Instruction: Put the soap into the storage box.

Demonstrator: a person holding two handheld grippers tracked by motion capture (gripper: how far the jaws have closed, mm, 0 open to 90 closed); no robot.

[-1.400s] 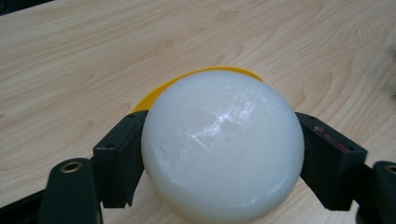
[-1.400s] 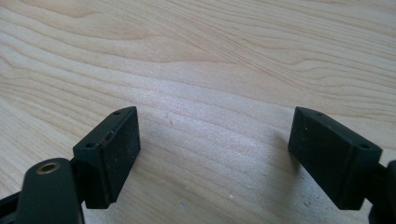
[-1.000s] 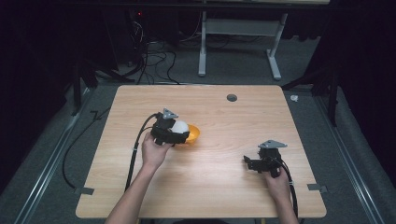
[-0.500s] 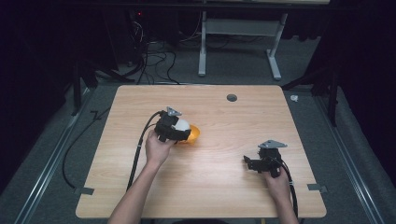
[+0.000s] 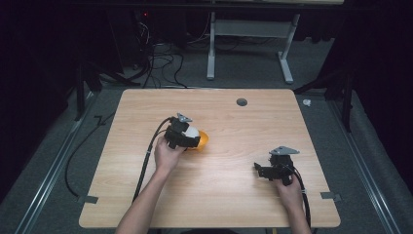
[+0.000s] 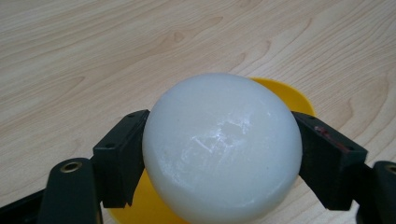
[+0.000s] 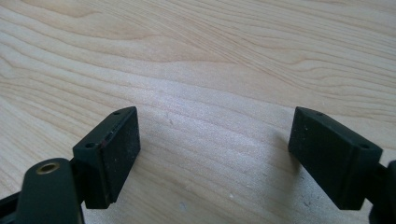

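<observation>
**White ball gripped over the yellow dish, release still to come**

Pale wood is the ground for everything here: the light-grained rectangular wooden table (image 5: 229,195) lies under both claws, with a small dark round hole (image 5: 241,102) in it far ahead of them. On it, directly below and a little beyond the left gripper (image 6: 222,158), sits the shallow round yellow plastic dish (image 6: 289,95), its rim peeping out behind and under the load. That load is the smooth, glossy white ball (image 6: 222,149), pinched between the left claw's two black jaws, one pressing on each flank. In the high view the ball (image 5: 193,132) rides at the claw's front, just above the dish (image 5: 203,140).

The right gripper (image 7: 215,154) rests well off to the side, jaws spread wide over bare wood, nothing between them.

As I judge it, the pick-up and carry are done; whether the ball already touches the dish I cannot tell. Left: lowering, letting go, drawing the claw clear.
</observation>
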